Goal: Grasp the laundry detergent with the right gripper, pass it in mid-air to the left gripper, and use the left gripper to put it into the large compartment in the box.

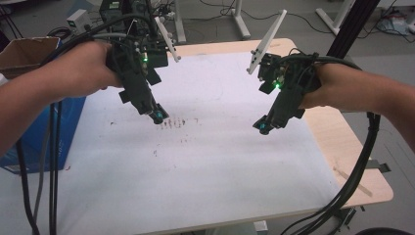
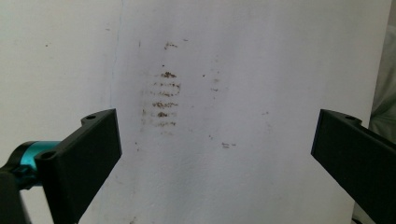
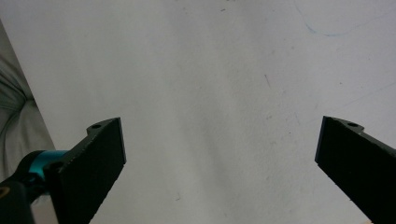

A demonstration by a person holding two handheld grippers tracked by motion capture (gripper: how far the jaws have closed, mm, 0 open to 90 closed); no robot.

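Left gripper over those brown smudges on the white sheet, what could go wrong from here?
1. The left gripper hangs open and low over the brown smudges; dipping further could smear them across the white sheet.
2. Cables trail off the table's right edge and might snag as the right gripper moves.

Wooden table point(image 1: 363, 147) under white sheet point(image 1: 220, 161); cardboard box point(image 1: 22, 53) left; grey floor point(image 1: 303, 22), table legs point(image 1: 240, 19) behind.
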